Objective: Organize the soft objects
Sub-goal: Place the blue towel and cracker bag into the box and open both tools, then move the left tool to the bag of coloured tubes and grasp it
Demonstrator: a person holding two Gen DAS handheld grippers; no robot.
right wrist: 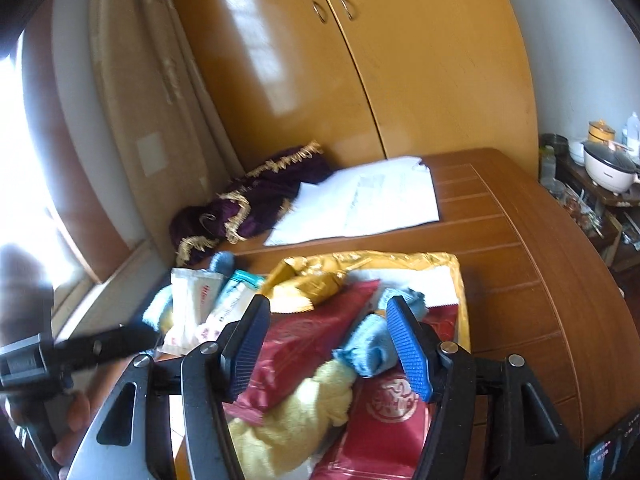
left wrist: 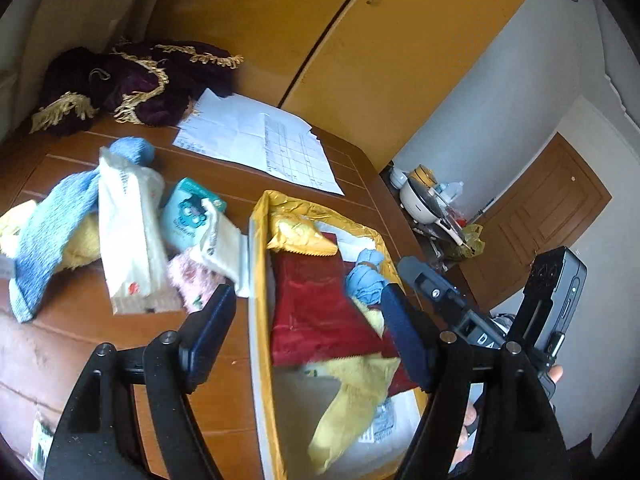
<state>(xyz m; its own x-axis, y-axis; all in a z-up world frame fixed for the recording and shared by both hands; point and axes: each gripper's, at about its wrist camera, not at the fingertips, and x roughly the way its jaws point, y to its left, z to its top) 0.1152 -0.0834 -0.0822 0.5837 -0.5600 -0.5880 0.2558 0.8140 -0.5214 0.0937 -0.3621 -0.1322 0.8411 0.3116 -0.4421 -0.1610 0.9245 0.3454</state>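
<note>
A gold-lined box [left wrist: 256, 280] [right wrist: 463, 292] on the wooden table holds red packets [left wrist: 316, 308] [right wrist: 304, 340], a yellow towel [left wrist: 352, 400] [right wrist: 296, 412], a knotted blue cloth [left wrist: 366, 276] [right wrist: 370, 346] and a gold packet [left wrist: 300, 236] [right wrist: 316, 280]. My left gripper [left wrist: 308, 334] hovers open over the box, nothing between its fingers. My right gripper [right wrist: 328, 346] is open above the box too, the blue cloth beside its right pad [right wrist: 408, 348]. Left of the box lie a blue knitted sock [left wrist: 52, 220], white tissue packs [left wrist: 128, 232] [right wrist: 192, 300], a teal pack [left wrist: 188, 216] and a pink cloth [left wrist: 188, 276].
A purple velvet cloth with gold fringe [left wrist: 132, 80] [right wrist: 248, 204] and white papers [left wrist: 260, 140] [right wrist: 368, 200] lie at the table's far side. Yellow wardrobe doors [left wrist: 320, 20] [right wrist: 360, 60] stand behind. A side shelf with a white cooker [left wrist: 420, 200] [right wrist: 608, 168] is to the right.
</note>
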